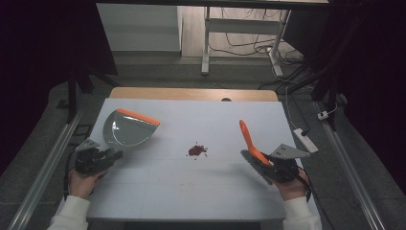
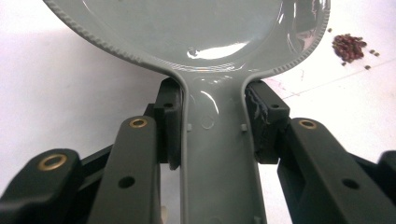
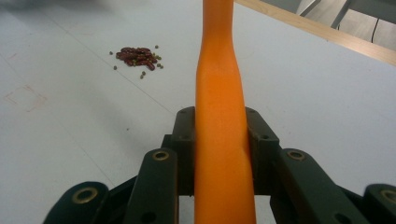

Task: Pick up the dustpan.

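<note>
Two sleeved forearms are coming in at the bottom of the high view, each hand holding a gripper over the white table (image 1: 191,191).

On the left, the left gripper (image 1: 115,154) is pinching the grey handle of the dustpan (image 1: 128,128). From the left gripper view its black jaws are pressing on both sides of that handle, just below where it is widening into the pan (image 2: 196,28). The pan is lying on the table's left part, its orange edge facing away from the person toward the far right.

On the right, the right gripper (image 1: 268,165) is clamping the brush (image 1: 251,143). In the right gripper view the jaws are squeezing the orange handle (image 3: 219,116) from both sides, with the handle running up and away between them. From above, the handle is pointing toward the far side of the table, and the dark bristle head is sitting beside the gripper near the table's right edge.

Between the two tools, a small pile of reddish-brown beans (image 1: 197,150) is lying near the table's middle, well apart from both. A few loose grains are scattered around the beans (image 3: 137,56).
</note>
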Demonstrator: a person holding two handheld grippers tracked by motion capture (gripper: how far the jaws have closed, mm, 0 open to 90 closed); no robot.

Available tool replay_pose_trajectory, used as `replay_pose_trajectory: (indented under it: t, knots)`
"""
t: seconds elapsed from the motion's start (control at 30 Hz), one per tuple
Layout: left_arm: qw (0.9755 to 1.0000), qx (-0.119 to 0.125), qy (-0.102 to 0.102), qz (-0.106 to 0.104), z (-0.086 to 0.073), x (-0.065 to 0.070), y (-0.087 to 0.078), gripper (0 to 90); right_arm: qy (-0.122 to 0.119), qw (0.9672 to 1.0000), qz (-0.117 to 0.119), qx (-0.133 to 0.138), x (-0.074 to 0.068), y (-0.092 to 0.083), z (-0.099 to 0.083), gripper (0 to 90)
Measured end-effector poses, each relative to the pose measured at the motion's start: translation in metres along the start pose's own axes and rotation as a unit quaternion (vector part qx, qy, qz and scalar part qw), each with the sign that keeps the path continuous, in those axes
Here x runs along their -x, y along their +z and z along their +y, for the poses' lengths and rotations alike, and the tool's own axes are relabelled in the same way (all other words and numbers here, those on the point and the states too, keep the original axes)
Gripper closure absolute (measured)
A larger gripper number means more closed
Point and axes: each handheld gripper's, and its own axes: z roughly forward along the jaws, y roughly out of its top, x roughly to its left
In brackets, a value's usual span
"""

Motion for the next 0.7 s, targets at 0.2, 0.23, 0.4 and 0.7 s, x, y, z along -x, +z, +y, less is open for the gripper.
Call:
replay_pose_trajectory:
  t: [0.2, 0.23, 0.4, 0.7]
  knots:
    - [0.9995, 0.007, 0.018, -0.024, 0.003, 0.003, 0.000, 61.8, -0.003, 1.0000, 0.001, -0.003, -0.001, 0.001, 0.000, 69.4]
    - [0.9994, 0.008, 0.021, -0.027, 0.003, 0.004, 0.000, 61.8, -0.003, 1.0000, 0.001, -0.004, -0.001, 0.001, 0.000, 69.4]
    - [0.9983, 0.014, 0.036, -0.043, 0.003, 0.009, -0.004, 61.8, -0.001, 1.0000, 0.000, -0.003, 0.000, 0.000, 0.000, 69.4]
    - [0.9939, 0.004, 0.084, -0.071, 0.002, 0.022, -0.007, 61.7, -0.001, 1.0000, 0.000, -0.004, 0.000, 0.000, -0.001, 69.4]
